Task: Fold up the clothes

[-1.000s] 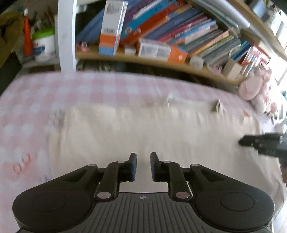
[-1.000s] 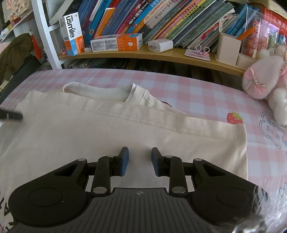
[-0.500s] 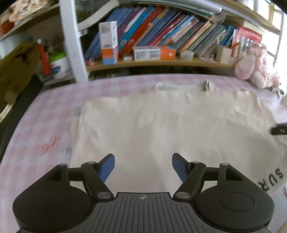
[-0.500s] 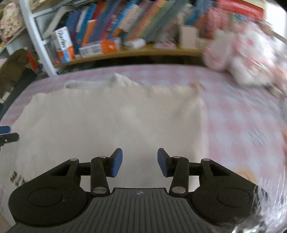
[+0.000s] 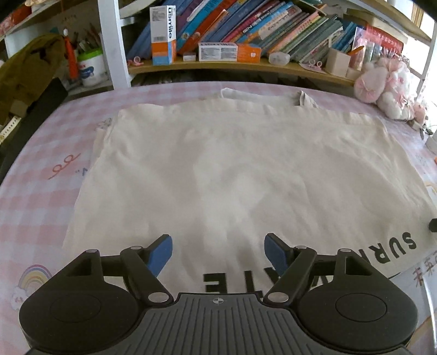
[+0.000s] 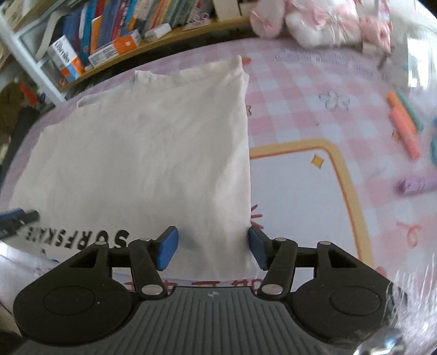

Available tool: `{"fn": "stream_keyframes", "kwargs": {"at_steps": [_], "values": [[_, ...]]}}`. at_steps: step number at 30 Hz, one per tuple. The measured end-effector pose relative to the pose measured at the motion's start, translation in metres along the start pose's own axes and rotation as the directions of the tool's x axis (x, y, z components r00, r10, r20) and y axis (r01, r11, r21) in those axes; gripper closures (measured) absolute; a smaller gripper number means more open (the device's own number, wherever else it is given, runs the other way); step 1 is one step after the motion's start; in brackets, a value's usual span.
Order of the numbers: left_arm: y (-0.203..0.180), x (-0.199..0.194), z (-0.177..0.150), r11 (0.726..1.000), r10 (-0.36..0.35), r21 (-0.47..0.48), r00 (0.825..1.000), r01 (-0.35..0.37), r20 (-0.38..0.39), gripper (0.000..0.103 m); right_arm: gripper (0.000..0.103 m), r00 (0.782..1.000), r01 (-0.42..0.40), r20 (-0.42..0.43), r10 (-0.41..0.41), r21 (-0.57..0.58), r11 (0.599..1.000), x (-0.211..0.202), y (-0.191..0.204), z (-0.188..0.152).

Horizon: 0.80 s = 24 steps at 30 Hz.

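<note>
I find my left gripper (image 5: 218, 252) spread wide, nothing between its pads; my right gripper (image 6: 213, 250), jaws just opening, straddles the right edge of the cream T-shirt (image 5: 235, 174) lying folded flat on the pink checked tablecloth (image 6: 314, 90)

Bg: pink-white checked tablecloth (image 5: 41, 191), wooden shelf board (image 5: 245, 65) w/ leaning colourful books (image 5: 259, 24), white shelf post (image 5: 112, 43), daylight from right.
</note>
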<state>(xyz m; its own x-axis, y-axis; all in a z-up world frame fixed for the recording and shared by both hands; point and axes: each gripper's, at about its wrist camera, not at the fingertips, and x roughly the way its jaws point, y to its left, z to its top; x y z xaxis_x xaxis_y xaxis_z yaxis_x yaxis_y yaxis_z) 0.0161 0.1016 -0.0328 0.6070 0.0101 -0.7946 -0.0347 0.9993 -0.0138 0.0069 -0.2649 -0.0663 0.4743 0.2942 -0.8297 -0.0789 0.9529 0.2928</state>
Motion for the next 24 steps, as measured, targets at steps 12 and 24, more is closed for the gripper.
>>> {"fn": "stream_keyframes", "kwargs": {"at_steps": [12,24], "values": [[-0.019,0.006,-0.007,0.996,0.059,-0.064,0.997,-0.062,-0.055,0.019,0.097,0.998,-0.051,0.026,0.060,-0.270,0.962,-0.005,0.014,0.008],[-0.025,0.002,-0.014,0.994,0.079,-0.075,0.994,-0.085,-0.074,0.011,0.072,1.000,-0.019,0.015,0.023,-0.209,0.978,-0.010,-0.011,0.009]]}}
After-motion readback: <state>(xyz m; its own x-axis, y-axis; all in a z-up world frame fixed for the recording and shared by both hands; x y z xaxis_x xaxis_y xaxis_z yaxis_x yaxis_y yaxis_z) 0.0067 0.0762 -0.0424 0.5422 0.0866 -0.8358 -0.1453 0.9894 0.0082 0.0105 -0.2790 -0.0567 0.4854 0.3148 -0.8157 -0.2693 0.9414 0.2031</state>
